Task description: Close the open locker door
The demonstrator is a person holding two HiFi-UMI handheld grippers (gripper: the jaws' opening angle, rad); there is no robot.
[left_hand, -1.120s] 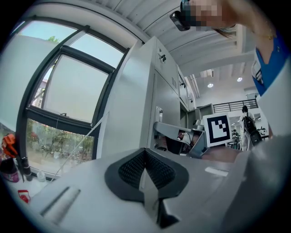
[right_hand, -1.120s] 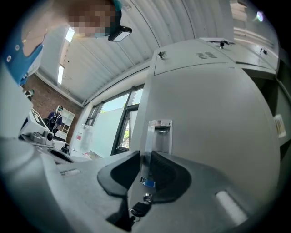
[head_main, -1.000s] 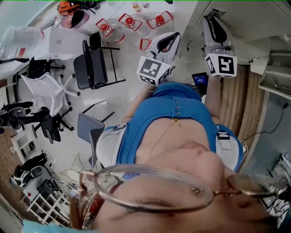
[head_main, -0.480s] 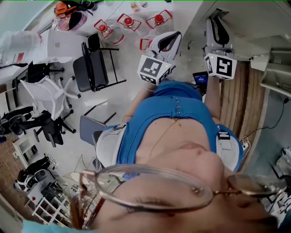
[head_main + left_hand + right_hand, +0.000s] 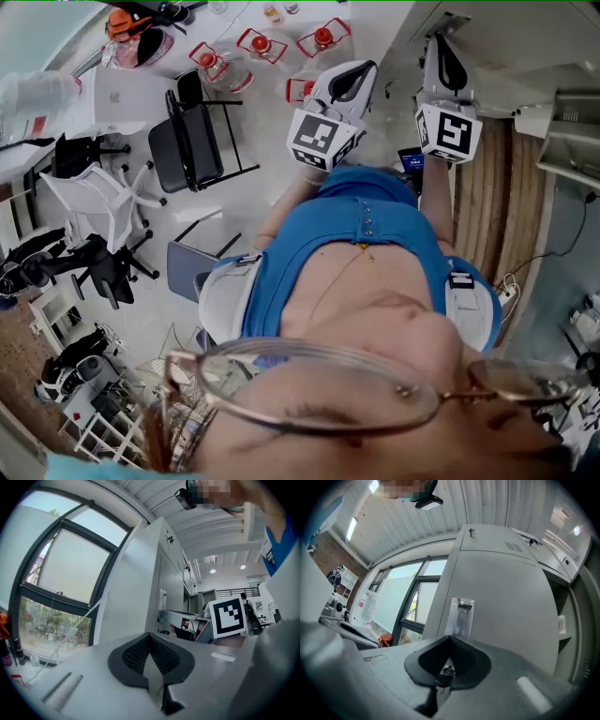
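Note:
The grey locker door fills the right gripper view; a clear label holder sits on it just above my jaws. My right gripper is shut, its tips close up to the door, with a small round lock part showing in the notch between the pads; I cannot tell whether they touch it. In the head view the right gripper points at the grey locker. My left gripper is shut on nothing, held beside the locker bank, where an open compartment shows.
Black folding chairs, a white office chair and water jugs with red caps stand on the floor to the left. A large window is behind the locker bank. A wooden strip runs below the locker.
Both grippers have stayed almost where they were; the right one has edged slightly up toward the locker. The view has shifted a little over the chairs.

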